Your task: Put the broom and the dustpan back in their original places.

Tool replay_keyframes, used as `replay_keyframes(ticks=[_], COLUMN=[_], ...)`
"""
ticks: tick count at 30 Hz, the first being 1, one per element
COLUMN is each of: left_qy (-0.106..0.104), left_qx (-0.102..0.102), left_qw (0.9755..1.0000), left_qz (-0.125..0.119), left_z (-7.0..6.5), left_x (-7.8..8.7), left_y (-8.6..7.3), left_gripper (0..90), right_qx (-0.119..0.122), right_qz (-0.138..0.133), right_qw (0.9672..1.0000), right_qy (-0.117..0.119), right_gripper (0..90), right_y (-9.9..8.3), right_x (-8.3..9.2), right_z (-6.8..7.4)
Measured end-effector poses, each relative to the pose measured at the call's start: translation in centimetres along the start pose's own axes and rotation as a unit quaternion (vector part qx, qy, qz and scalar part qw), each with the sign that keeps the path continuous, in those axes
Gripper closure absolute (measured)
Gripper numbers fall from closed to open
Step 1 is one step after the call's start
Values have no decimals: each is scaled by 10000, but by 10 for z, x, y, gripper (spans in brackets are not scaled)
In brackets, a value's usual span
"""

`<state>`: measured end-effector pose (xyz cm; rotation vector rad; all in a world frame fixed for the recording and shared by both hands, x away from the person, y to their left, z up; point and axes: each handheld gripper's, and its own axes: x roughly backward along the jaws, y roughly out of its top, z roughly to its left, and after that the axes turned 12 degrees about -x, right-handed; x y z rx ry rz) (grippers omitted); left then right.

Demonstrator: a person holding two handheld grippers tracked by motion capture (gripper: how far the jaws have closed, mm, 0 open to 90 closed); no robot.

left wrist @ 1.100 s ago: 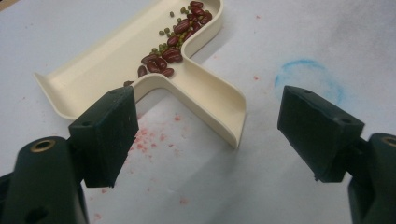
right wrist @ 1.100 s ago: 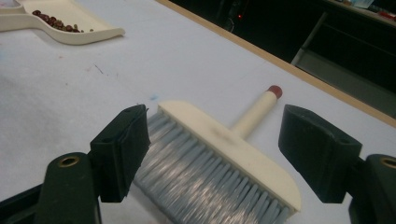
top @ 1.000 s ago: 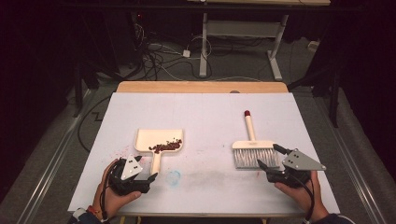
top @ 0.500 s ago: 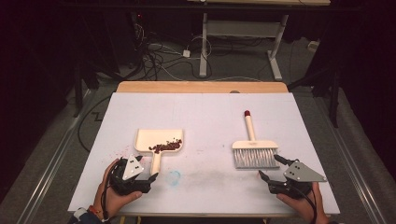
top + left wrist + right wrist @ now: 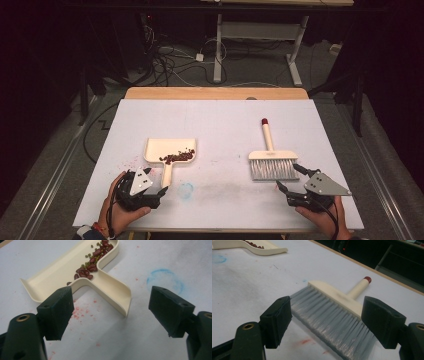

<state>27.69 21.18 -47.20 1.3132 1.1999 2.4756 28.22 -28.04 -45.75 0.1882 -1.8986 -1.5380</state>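
Note:
A cream dustpan (image 5: pixel 169 150) lies left of centre on the white table, holding red and green beans (image 5: pixel 176 157). In the left gripper view the beans (image 5: pixel 93 262) sit in the angle where the dustpan (image 5: pixel 60 277) meets its handle. My left gripper (image 5: pixel 161 190) is open, just short of the handle's end, and its pads (image 5: pixel 58 311) hold nothing. A brush (image 5: pixel 272 161) with grey bristles and a red-tipped handle lies at the right. My right gripper (image 5: pixel 289 176) is open just in front of the bristles (image 5: pixel 334 315), its jaws standing wider than the brush head.
The white table cover (image 5: pixel 225 120) carries a faint blue ring (image 5: pixel 186 190) and red smudges (image 5: pixel 80 311) near the dustpan. A wooden edge (image 5: pixel 215 93) runs along the back. Beyond it are cables and a desk frame (image 5: pixel 260 35) on the dark floor.
My right gripper has drawn back from the brush's bristles toward the near table edge, still open. The left gripper, dustpan and brush have stayed where they were.

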Motion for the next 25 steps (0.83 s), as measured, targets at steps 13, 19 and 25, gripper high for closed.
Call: replay_keyframes(ticks=[13, 19, 25], left_qy=[-10, -14, -8], left_qx=[-64, -53, -37], left_qw=[10000, 10000, 10000], left_qz=[41, 38, 39], left_z=[-1, -1, 0], left_x=[-1, -2, -4], left_y=[1, 1, 2], left_gripper=[200, 200, 200], right_qx=[24, 42, 48], right_qz=[2, -3, -19], right_qw=[10000, 10000, 10000], right_qy=[18, 13, 41], right_gripper=[249, 247, 241], right_y=[1, 1, 1], right_x=[0, 1, 0], right_z=[1, 2, 1])
